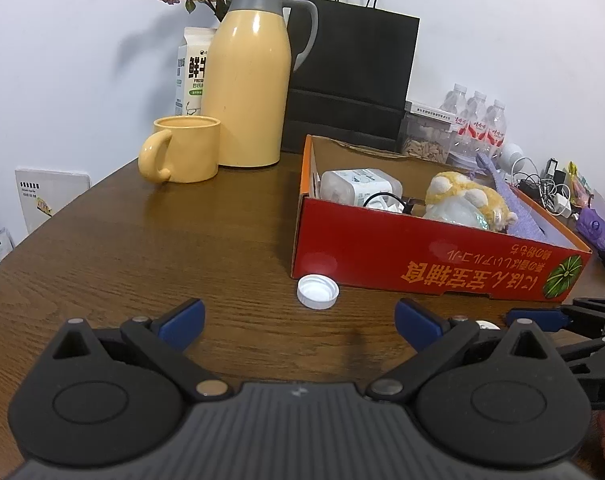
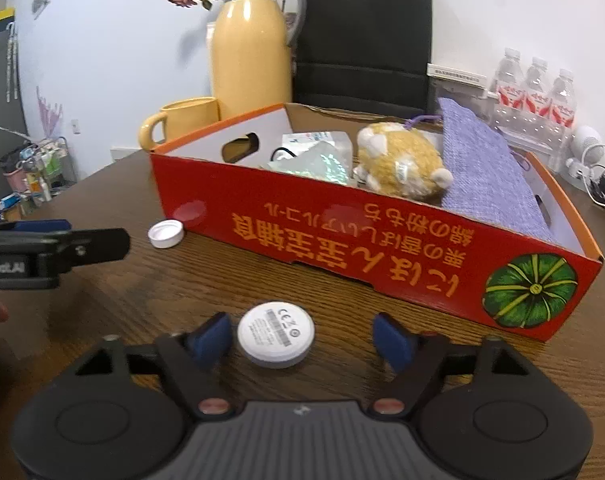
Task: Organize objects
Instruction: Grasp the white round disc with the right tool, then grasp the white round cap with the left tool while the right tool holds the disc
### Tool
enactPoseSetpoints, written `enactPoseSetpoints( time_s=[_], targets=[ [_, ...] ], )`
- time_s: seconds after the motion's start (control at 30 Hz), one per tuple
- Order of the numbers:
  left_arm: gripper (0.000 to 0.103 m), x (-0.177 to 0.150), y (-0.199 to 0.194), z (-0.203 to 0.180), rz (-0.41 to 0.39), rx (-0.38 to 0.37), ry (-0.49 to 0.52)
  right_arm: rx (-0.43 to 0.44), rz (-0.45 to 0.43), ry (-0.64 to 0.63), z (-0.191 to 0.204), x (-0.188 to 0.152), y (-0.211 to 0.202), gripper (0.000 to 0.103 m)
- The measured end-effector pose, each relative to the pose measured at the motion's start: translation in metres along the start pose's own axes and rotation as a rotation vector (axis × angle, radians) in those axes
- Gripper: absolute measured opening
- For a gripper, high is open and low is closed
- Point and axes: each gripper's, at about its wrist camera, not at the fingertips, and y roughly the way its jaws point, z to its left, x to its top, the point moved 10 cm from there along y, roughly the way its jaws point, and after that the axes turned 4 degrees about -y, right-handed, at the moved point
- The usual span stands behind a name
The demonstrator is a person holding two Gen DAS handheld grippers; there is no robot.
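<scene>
A white round disc (image 2: 276,338) with a printed label lies on the wooden table, in front of the red cardboard box (image 2: 342,236). My right gripper (image 2: 302,338) is open around the disc: the left pad is close beside it and the right pad stands well apart. A white bottle cap (image 1: 317,292) lies upside down by the box's near corner, just beyond my open, empty left gripper (image 1: 298,320). The box (image 1: 422,268) holds a yellow plush toy (image 2: 398,160), a purple knitted pouch (image 2: 486,176) and a white plug with a cable (image 1: 362,186).
A yellow thermos (image 1: 248,80) and a yellow mug (image 1: 186,150) stand behind the box on the left, with a milk carton (image 1: 192,76) and a black paper bag (image 1: 350,76). Water bottles (image 2: 534,92) and tangled cables (image 1: 542,188) crowd the right.
</scene>
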Motion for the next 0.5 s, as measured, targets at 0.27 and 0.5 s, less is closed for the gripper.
enactPoseSetpoints(
  time_s=[0.27,0.5],
  targets=[
    [0.103,-0.001,0.003,0.001,0.012,0.007,-0.004,0.006,-0.018,-0.005,0.002,0.002,-0.004,0.038],
    [0.103,0.001,0.002,0.0,-0.004,0.019,-0.004,-0.041,-0.088,0.018,-0.008,0.007,-0.016,0.038]
  ],
)
